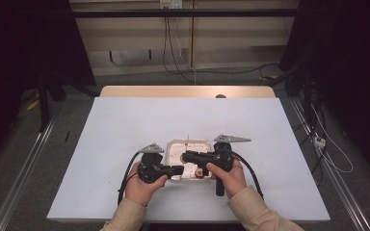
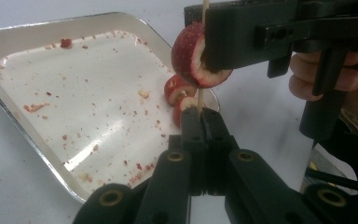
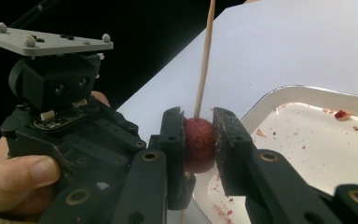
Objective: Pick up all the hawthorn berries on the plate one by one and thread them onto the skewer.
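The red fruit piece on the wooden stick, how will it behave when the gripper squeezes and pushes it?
The fruit piece probably is soft and fragile: red crumbs and smears cover the tray. It looks moist, so it may slip between the right gripper pads. The stick is thin and might bend or snap if pushed sideways while the left gripper clamps its lower end.

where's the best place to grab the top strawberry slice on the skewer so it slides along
Grip the strawberry piece across its two flat cut faces, coming in level from the side, jaws straddling the upright skewer. The right gripper already sits that way; the left gripper pinches the stick below.
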Motion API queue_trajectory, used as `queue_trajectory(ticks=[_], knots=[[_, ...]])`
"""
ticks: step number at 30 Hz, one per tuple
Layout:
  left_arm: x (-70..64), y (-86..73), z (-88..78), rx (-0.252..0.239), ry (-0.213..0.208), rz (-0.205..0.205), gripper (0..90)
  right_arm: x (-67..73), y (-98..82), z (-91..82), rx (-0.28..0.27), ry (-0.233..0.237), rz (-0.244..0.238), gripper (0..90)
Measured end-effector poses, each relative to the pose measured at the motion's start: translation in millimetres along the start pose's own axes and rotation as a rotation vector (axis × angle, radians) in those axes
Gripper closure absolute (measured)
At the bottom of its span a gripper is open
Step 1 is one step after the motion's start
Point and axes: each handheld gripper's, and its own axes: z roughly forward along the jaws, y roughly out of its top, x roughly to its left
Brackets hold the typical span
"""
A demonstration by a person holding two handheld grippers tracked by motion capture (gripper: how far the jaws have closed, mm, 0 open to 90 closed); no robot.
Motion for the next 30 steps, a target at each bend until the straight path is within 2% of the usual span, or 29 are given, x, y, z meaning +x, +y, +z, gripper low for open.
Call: queue_trajectory(ticks=[3,7,12,18,20,22,23,26,30], knots=[[-2.8,1.3,-1.5,0.007,0.023,0.006,90.0,1.7,-3.5,2.9,0.033,-0.002,-0.017,74.8],[-1.6,1.0,-2.7,-0.01,0.016,0.0,90.0,1.8,-2.9,2.9,0.009,0.008,-0.01,74.8],[-0.8,0.6,-2.7,-0.012,0.014,0.0,90.0,2.5,-4.0,4.3,0.029,0.003,-0.019,74.8],[-1.2,0.9,-3.2,-0.012,0.013,0.0,90.0,2.4,-3.8,4.0,0.028,0.007,-0.019,74.7],[-1.5,0.8,-3.0,-0.008,0.02,0.001,90.0,2.6,-3.3,2.9,0.02,0.003,-0.026,71.0],[-0.4,0.4,-3.4,-0.004,0.019,0.004,90.0,2.2,-1.6,0.5,0.004,0.005,-0.023,62.9],[-0.3,-0.1,-3.6,-0.002,0.026,0.0,90.0,1.4,-0.6,-1.2,-0.005,-0.001,-0.02,58.8],[1.8,-1.1,-5.0,0.003,0.036,-0.004,90.0,-2.7,1.4,-8.2,-0.017,-0.022,-0.032,58.4],[4.7,-2.8,-7.4,0.012,0.038,-0.01,90.0,-13.5,0.3,-19.6,-0.013,-0.09,-0.042,53.7]])
